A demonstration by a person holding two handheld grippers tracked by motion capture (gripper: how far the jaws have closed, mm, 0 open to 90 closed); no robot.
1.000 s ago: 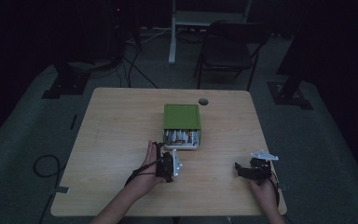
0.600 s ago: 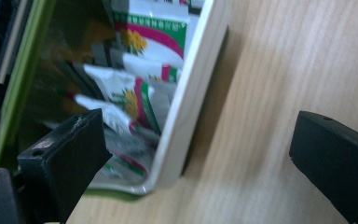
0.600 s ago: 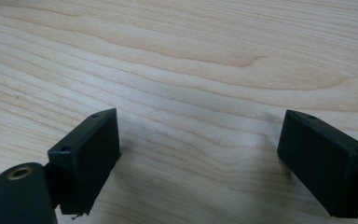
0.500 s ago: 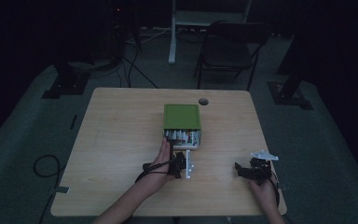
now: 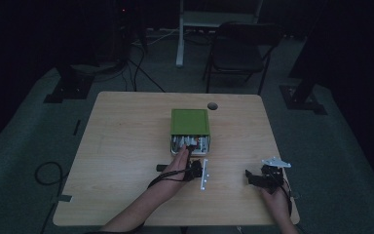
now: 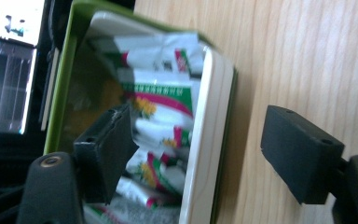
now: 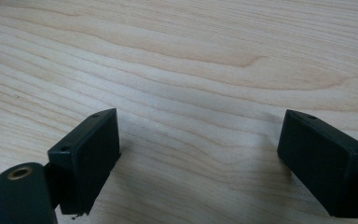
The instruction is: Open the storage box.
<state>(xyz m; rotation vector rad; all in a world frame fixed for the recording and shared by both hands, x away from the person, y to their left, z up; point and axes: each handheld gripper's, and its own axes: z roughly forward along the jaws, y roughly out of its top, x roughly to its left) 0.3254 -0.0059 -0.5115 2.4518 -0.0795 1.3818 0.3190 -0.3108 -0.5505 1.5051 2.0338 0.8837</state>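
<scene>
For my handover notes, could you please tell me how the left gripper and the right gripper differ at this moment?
The left gripper sits at the open end of the green box, one jaw inside among the sachets; the right gripper rests apart over bare wooden table. The left's jaws have just been closing and straddle the box's white wall; the right's stand wide with nothing between. Both have black jaws.

One green box [image 5: 190,122] sits on one wooden table [image 5: 126,146], just ahead of the left gripper [image 5: 187,155]. At least five sachets [image 6: 161,100] show inside it between that gripper's jaws; the exact count cannot be told. Two grippers are in use, the right gripper [image 5: 249,176] well apart from the box. One chair [image 5: 238,53] stands beyond.
</scene>
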